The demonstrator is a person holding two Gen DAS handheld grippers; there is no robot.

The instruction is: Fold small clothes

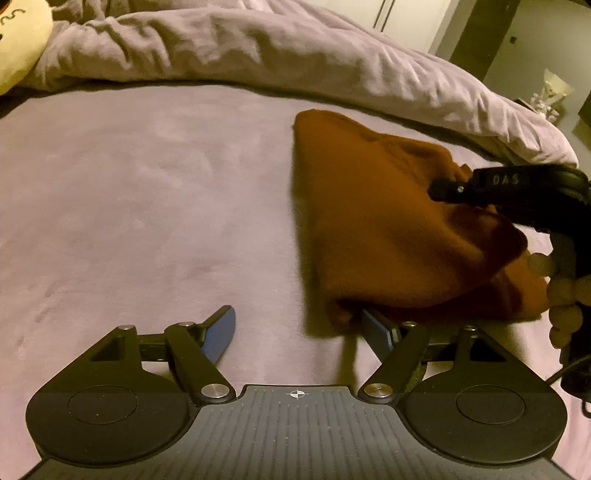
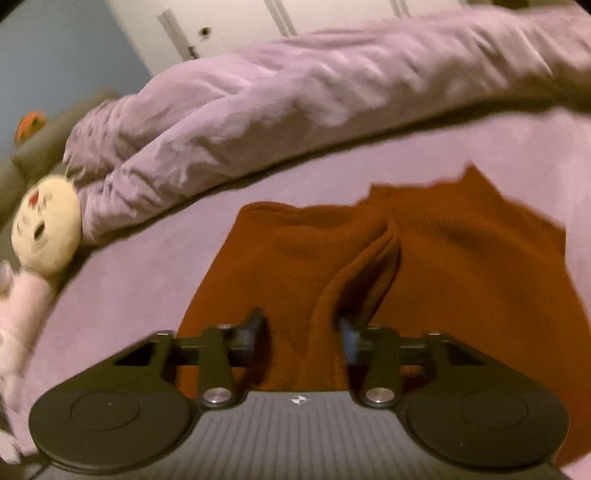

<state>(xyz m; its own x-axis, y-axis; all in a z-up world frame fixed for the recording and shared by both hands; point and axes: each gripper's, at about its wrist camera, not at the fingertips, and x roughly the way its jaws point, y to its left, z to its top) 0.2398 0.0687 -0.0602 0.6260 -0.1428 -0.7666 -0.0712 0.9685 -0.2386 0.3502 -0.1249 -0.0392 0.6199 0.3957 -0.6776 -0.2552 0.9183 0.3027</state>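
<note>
A small rust-brown knit garment (image 1: pixel 380 221) lies bunched on the lilac bed sheet (image 1: pixel 129 203), right of centre in the left wrist view. My left gripper (image 1: pixel 299 328) is open and empty, low over the sheet, its right finger touching the garment's near edge. The right gripper's body (image 1: pixel 517 192) shows above the garment's right side. In the right wrist view the garment (image 2: pixel 461 258) fills the middle, with a raised fold running towards the fingers. My right gripper (image 2: pixel 303 328) is open just over the cloth, the fold beside its right finger.
A rumpled lilac duvet (image 1: pixel 240 48) lies along the far side of the bed. A cream-faced plush doll (image 2: pixel 46 229) lies at the left in the right wrist view. White closet doors (image 2: pixel 236 26) stand behind the bed.
</note>
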